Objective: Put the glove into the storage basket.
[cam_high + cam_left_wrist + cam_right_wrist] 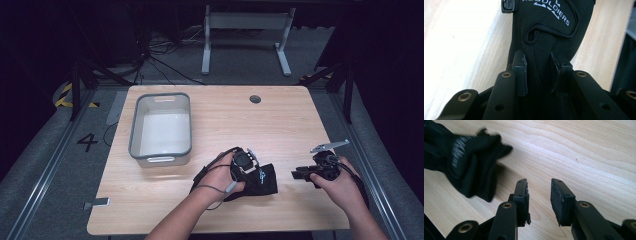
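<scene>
1. A black glove (pixel 260 179) is seen on the wooden table (pixel 225 120) in the high view, near the front edge and about midway between the person's two hands.
2. The left gripper (pixel 246 162) is held over the glove's rear edge in the high view, with its cable looped beside the left hand (pixel 222 176).
3. In the left gripper view, a fold of the glove (pixel 544 37) is pinched between the two jaws, whose pads press on the fabric from both sides; white lettering and a stitched seam are seen on the cloth beyond the tips.
4. The left gripper (pixel 539 72) is thus closed narrowly on the glove, with the pale tabletop (pixel 461 50) seen on both sides of it.
5. The right gripper (pixel 300 174) is held in the right hand (pixel 336 184) to the right of the glove in the high view, apart from it, with its jaws pointed toward the glove and a grey plate on top.
6. In the right gripper view, the right gripper (pixel 539 195) is shown with its jaws parted to a moderate gap; nothing lies between them but bare wood (pixel 579 157).
7. The glove (pixel 471 165) is seen, blurred, at the upper left of that view, clear of the right jaws.
8. A grey plastic bin (pixel 161 129) stands on the left part of the table, well apart from the glove and both grippers.
</scene>
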`<state>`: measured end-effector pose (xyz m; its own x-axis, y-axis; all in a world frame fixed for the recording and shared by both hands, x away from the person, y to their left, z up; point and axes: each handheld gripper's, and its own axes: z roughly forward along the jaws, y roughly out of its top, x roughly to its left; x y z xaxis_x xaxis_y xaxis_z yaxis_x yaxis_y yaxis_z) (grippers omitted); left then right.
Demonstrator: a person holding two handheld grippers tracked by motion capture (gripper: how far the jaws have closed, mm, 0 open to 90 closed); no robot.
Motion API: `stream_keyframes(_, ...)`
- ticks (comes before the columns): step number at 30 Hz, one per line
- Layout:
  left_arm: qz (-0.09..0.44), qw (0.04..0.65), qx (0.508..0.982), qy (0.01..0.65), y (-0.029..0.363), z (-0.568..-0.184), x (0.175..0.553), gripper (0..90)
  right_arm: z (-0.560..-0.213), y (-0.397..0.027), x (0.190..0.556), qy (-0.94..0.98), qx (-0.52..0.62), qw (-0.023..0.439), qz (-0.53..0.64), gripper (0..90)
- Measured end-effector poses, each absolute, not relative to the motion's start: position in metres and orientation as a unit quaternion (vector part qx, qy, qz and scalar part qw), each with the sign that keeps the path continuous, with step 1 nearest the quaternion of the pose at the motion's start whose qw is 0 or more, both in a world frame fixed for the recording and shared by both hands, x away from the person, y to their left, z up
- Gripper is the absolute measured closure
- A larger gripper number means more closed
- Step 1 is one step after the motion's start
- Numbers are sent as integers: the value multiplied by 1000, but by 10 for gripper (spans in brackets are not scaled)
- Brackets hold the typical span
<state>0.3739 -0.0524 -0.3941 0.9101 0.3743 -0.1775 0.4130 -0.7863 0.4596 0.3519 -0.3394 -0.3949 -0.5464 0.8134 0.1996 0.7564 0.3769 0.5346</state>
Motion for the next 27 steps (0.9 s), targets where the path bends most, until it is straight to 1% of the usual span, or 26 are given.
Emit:
stream_keyframes(4, -56, 270, 935, 223, -41, -378, 377, 688, -397, -338, 354, 830, 474, 45, 292, 677)
stream_keyframes(10, -62, 272, 931, 237, -31, -363, 380, 688, -398, -337, 355, 831, 473, 40, 291, 675)
stream_keyframes(17, -72, 300, 918, 250, -13, -342, 385, 688, -399, -333, 358, 833, 470, 37, 290, 668)
stream_keyframes(27, -46, 323, 890, 317, 32, -317, 397, 688, -398, -322, 374, 840, 456, 30, 294, 667)
